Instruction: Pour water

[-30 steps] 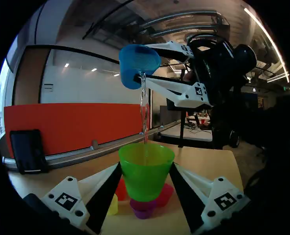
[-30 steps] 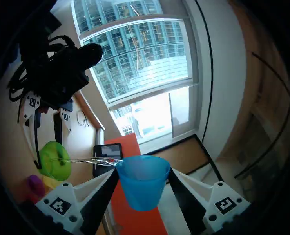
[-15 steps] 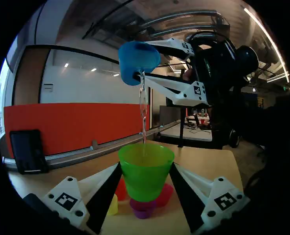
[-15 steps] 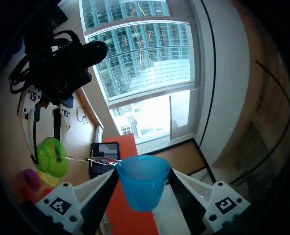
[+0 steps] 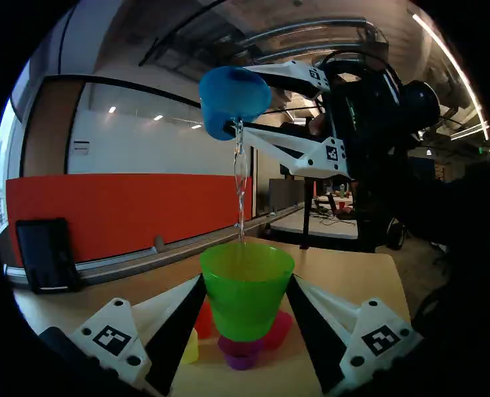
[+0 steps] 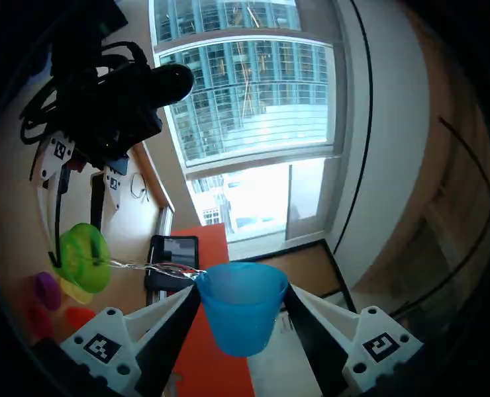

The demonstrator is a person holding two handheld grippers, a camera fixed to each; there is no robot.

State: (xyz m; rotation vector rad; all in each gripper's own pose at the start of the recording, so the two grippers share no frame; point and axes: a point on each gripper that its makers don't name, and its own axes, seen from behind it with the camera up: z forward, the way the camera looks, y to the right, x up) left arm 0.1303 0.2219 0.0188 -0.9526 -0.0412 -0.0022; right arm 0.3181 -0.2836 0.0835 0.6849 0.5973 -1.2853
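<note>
Water [image 5: 240, 178] falls in a thin, twisting stream from the lip of the blue cup [image 5: 234, 99] into the green cup [image 5: 247, 291] below it, so you are in the middle of the pour itself. Your right claw [image 6: 240, 291] is clenched on the blue cup, a finger pressed to each side, and holds it tipped well over, high above the green one. Your left claw [image 5: 246, 281] grasps the green cup the same way, upright. It appears raised just over the desk [image 5: 351, 271], with small coloured cups [image 5: 242, 354] beneath it. The stream lands inside the green rim, toward its far side. How much water is left in the blue cup cannot be told from either view. As I judge it, you should hold the green cup level and steady under the stream. Tip the blue one further only gradually as the flow thins, because a sudden tilt or a drift of either hand would likely put water on the desk. Once the stream breaks into drops, bring the blue cup back upright.
</note>
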